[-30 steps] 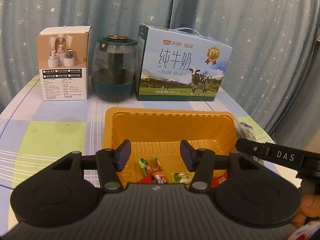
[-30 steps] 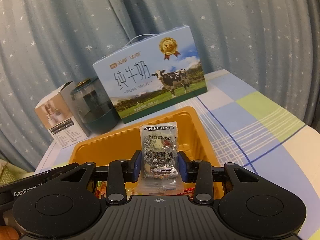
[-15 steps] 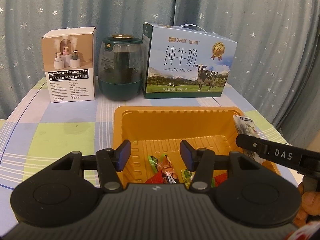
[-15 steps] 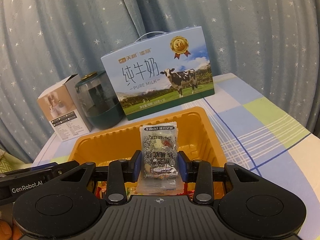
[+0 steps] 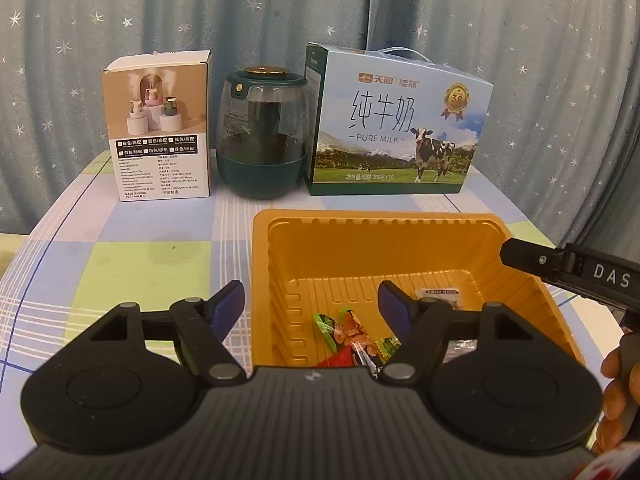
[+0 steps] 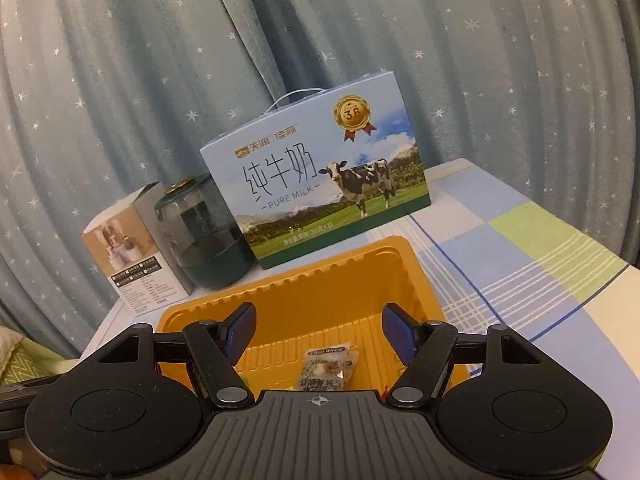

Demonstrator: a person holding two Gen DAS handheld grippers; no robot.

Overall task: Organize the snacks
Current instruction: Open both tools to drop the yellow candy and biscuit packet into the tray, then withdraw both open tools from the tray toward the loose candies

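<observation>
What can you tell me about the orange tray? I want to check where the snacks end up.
The orange tray is a rectangular tub of thin, glossy plastic with ribbed walls and a rolled rim. It sits upright on the checked tablecloth, in front of the green jar and the milk box, apart from both. Inside lie a clear snack packet and several colourful wrapped sweets. Both grippers hover open over it, touching nothing.
</observation>
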